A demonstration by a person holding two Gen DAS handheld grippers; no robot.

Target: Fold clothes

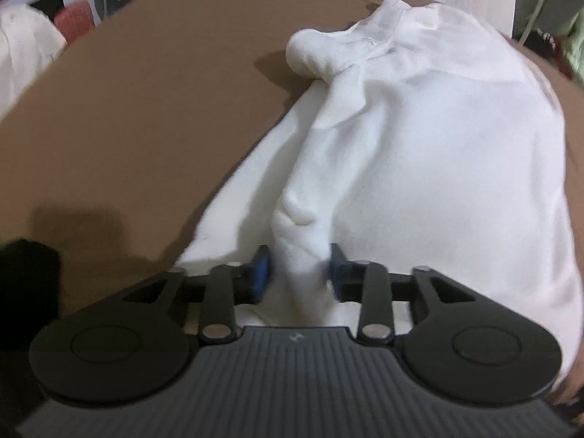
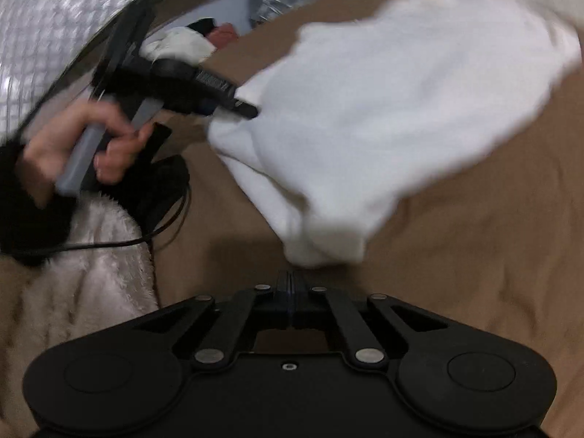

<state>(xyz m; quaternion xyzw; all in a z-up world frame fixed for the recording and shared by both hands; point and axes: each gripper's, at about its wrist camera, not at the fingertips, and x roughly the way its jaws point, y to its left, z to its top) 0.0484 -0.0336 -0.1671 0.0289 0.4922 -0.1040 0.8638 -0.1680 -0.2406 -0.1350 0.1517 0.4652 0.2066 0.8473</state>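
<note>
Left wrist view: we see the left tongs (image 1: pixel 299 273) part-open astride a raised ridge of the white garment (image 1: pixel 419 168), blue pads (image 1: pixel 260 273) on either side of the fold. Whether they press it we cannot tell. The garment lies crumpled on a brown bed cover (image 1: pixel 146 109), its bunched sleeve (image 1: pixel 314 53) at the far end. Right wrist view: a hand (image 2: pixel 76 146) grips the left tool's handle at the left; the same garment (image 2: pixel 401 109) spreads across the middle of the cover. Our right tongs (image 2: pixel 291 284) are shut on nothing, just short of the garment's near corner. We judge the risk to be a loose left pinch: the thick ridge could slip free when lifted, and with the right tongs holding no cloth, the fold would drag crooked.
</note>
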